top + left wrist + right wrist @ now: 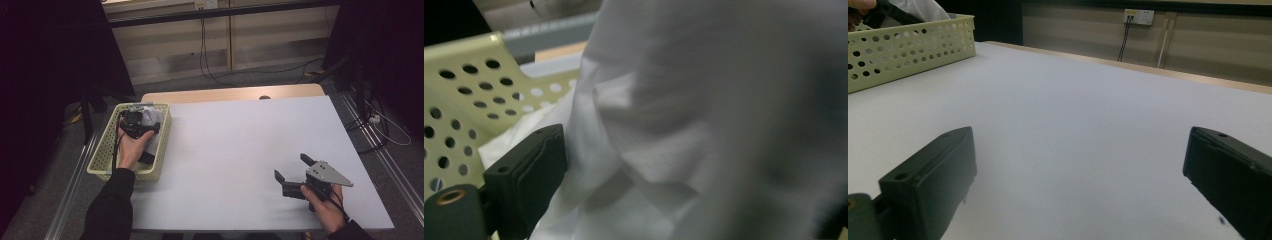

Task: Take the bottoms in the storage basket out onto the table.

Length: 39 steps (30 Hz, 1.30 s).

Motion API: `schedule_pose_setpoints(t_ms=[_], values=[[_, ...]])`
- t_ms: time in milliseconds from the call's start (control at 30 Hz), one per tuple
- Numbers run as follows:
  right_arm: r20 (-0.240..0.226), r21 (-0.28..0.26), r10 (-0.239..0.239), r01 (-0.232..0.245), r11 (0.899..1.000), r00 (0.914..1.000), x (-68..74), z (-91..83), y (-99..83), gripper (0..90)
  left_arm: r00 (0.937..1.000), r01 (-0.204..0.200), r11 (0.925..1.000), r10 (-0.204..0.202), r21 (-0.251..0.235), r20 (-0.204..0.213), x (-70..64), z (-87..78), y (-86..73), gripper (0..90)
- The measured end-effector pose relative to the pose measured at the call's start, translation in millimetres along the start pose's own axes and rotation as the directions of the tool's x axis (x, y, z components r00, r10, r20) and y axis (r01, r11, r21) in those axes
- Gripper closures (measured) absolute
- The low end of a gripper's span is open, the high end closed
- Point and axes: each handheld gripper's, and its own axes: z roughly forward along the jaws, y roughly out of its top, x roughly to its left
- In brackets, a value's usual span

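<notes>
The left gripper point(134, 121) is down inside the yellow basket point(102, 150), which sits at the left edge of the bench point(240, 150). It is pushed into the white cloth point(684, 125) that lies in the basket. The cloth hides one jaw, so I cannot tell if this gripper has hold of it. The right gripper point(292, 171) rests near the front right corner of the bench. Its jaws are wide apart and hold nothing.
</notes>
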Motion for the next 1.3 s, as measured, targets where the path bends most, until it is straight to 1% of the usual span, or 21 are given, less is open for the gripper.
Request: schedule_pose_setpoints(t_ms=[33, 100, 167, 267, 333, 433, 467, 500, 533, 567, 600, 700, 733, 800, 867, 933, 1033, 1100, 1200, 1233, 1300], values=[[0.000, 0.000, 0.000, 0.000, 1.000, 1.0000, 0.0, 0.0, 0.0, 0.3, 1.0000, 0.000, 1.0000, 0.000, 0.000, 0.000, 0.0, 0.0, 0.0, 7.8], [-0.001, 0.007, -0.011, 0.011, 1.000, 0.9999, 0.6, 0.2, -0.4, 0.3, 0.9999, -0.014, 0.9979, 0.014, 0.064, -0.005, 0.1, 8.9, -3.6, 7.0], [-0.005, 0.010, -0.013, 0.013, 1.000, 0.9999, 1.1, 0.3, -0.5, 0.3, 0.9999, 0.013, 0.9944, -0.013, 0.105, 0.002, 1.8, 15.1, -6.7, 7.7], [-0.005, 0.014, -0.021, 0.021, 1.000, 0.9998, 1.2, 0.3, -0.8, 0.3, 0.9999, 0.000, 0.9882, 0.002, 0.153, -0.011, 3.8, 20.0, -9.4, 6.4], [-0.006, 0.016, -0.022, 0.022, 1.000, 0.9997, 1.3, 0.3, -0.9, 0.3, 0.9999, 0.011, 0.9881, -0.009, 0.153, -0.014, 2.9, 21.2, -9.7, 6.2], [-0.006, 0.018, -0.027, 0.028, 0.999, 0.9996, 1.2, 0.7, -1.1, 0.3, 0.9997, 0.002, 0.9845, 0.002, 0.175, -0.023, 3.8, 22.6, -10.0, 6.7], [-0.011, 0.021, -0.028, 0.028, 0.999, 0.9996, 1.7, 0.6, -1.2, 0.4, 0.9994, 0.026, 0.9822, -0.021, 0.186, -0.027, 6.0, 25.0, -11.0, 6.3], [-0.011, 0.021, -0.028, 0.028, 0.999, 0.9996, 1.7, 0.6, -1.2, 0.4, 0.9994, 0.026, 0.9822, -0.021, 0.186, -0.027, 6.0, 25.0, -11.0, 5.5], [-0.011, 0.020, -0.031, 0.031, 0.999, 0.9995, 2.0, 0.6, -1.2, 0.4, 0.9990, 0.029, 0.9772, -0.021, 0.210, -0.040, 9.1, 26.3, -11.9, 4.4], [-0.011, 0.020, -0.031, 0.031, 0.999, 0.9995, 2.0, 0.6, -1.2, 0.4, 0.9990, 0.029, 0.9772, -0.021, 0.210, -0.040, 9.1, 26.3, -11.9, 4.0], [-0.012, 0.022, -0.031, 0.032, 0.999, 0.9994, 2.0, 0.7, -1.3, 0.4, 0.9981, 0.058, 0.9758, -0.053, 0.211, -0.033, 10.9, 27.9, -13.4, 3.4], [-0.014, 0.024, -0.032, 0.032, 0.999, 0.9994, 2.2, 0.7, -1.5, 0.4, 0.9988, 0.048, 0.9774, -0.045, 0.206, -0.022, 11.8, 29.1, -14.9, 2.8], [-0.015, 0.026, -0.033, 0.033, 0.999, 0.9993, 2.4, 0.9, -1.7, 0.4, 0.9979, 0.064, 0.9733, -0.065, 0.220, -0.003, 13.7, 29.6, -16.1, 2.8], [-0.018, 0.028, -0.035, 0.036, 0.999, 0.9992, 2.6, 1.3, -2.0, 0.4, 0.9965, 0.074, 0.9710, -0.081, 0.227, 0.021, 13.8, 31.1, -17.7, 2.8], [-0.019, 0.030, -0.037, 0.037, 0.999, 0.9992, 2.6, 1.5, -2.1, 0.4, 0.9960, 0.069, 0.9696, -0.080, 0.235, 0.039, 14.6, 31.6, -18.4, 2.8], [-0.020, 0.038, -0.034, 0.034, 0.999, 0.9992, 3.3, 1.3, -2.1, 0.4, 0.9944, 0.073, 0.9725, -0.088, 0.221, 0.059, 15.5, 32.3, -20.8, 1.0], [-0.023, 0.039, -0.035, 0.035, 0.999, 0.9991, 3.5, 1.6, -2.3, 0.4, 0.9940, 0.070, 0.9719, -0.087, 0.225, 0.067, 15.7, 32.1, -21.9, 0.2], [-0.029, 0.040, -0.039, 0.040, 0.998, 0.9988, 3.9, 2.0, -2.6, 0.5, 0.9941, 0.064, 0.9767, -0.081, 0.205, 0.073, 15.7, 32.7, -24.3, 0.0], [-0.031, 0.039, -0.039, 0.040, 0.998, 0.9988, 4.3, 1.9, -2.6, 0.5, 0.9927, 0.086, 0.9797, -0.100, 0.181, 0.068, 15.5, 32.6, -26.9, 0.0], [-0.032, 0.041, -0.040, 0.042, 0.998, 0.9987, 4.5, 1.6, -2.6, 0.5, 0.9930, 0.056, 0.9776, -0.076, 0.203, 0.091, 17.0, 32.1, -25.2, 0.4], [-0.033, 0.041, -0.041, 0.042, 0.998, 0.9986, 4.5, 1.6, -2.5, 0.5, 0.9920, 0.074, 0.9785, -0.092, 0.193, 0.087, 16.4, 32.5, -25.7, 1.0]])
